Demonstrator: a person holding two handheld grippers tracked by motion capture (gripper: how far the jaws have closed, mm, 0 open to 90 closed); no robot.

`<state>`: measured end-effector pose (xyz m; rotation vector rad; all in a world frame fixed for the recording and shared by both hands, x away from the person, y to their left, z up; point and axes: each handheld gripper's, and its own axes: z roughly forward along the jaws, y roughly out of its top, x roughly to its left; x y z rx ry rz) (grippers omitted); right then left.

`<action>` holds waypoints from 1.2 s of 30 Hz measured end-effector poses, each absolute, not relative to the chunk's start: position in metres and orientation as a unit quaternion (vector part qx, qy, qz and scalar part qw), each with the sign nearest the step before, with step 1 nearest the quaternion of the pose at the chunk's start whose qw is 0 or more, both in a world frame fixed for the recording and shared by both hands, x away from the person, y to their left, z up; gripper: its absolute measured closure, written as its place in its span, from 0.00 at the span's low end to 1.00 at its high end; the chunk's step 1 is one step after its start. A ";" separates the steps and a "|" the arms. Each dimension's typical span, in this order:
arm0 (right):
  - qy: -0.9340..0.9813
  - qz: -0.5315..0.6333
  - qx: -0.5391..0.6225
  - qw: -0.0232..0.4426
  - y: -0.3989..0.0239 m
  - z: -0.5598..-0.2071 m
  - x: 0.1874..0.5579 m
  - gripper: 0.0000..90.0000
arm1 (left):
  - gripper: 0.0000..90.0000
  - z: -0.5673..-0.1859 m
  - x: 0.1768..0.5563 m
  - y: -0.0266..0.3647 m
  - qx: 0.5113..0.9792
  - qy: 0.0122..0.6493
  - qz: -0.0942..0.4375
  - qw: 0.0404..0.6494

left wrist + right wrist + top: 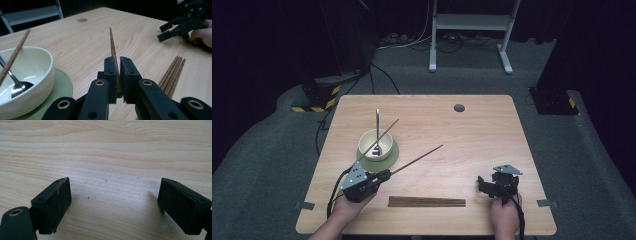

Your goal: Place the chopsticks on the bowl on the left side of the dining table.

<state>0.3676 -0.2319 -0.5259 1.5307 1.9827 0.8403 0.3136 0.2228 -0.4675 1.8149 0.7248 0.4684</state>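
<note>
Near the counter's front-left corner, the left hand-held gripper (383,175) is clamped tight on one long, dark-brown wooden chopstick (417,159), which sticks out of the jaws and slants up over the pale wooden counter (472,130) toward its middle. The chopstick is pinched at its very end, so most of its length hangs free beyond the pads. Just past the gripper, toward the left edge, a cream ceramic bowl (368,149) sits on a round green coaster (394,156); a metal spoon (377,125) and a second brown chopstick (379,140) lean in it. Along the front edge lies a tidy row of spare brown chopsticks (427,202). By the front-right corner the right hand-held gripper (484,186) rests with jaws wide apart and nothing between them. The risk, as judged here: with so short a hold, the stick could pivot or slip, or its free tip could clip the bowl's rim and tip the bowl.
</note>
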 end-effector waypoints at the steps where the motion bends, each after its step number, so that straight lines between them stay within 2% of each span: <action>1: 0.727 0.308 0.561 0.247 -0.232 -0.526 0.368 0.13 | 0.93 -0.466 0.313 0.224 0.761 0.301 0.198 0.540; 16: 0.727 0.309 0.561 0.247 -0.232 -0.526 0.368 0.13 | 0.93 -0.455 0.310 0.241 0.724 0.312 0.227 0.572; 36: 0.729 0.309 0.559 0.247 -0.232 -0.526 0.368 0.13 | 0.93 -0.455 0.317 0.266 0.696 0.348 0.253 0.575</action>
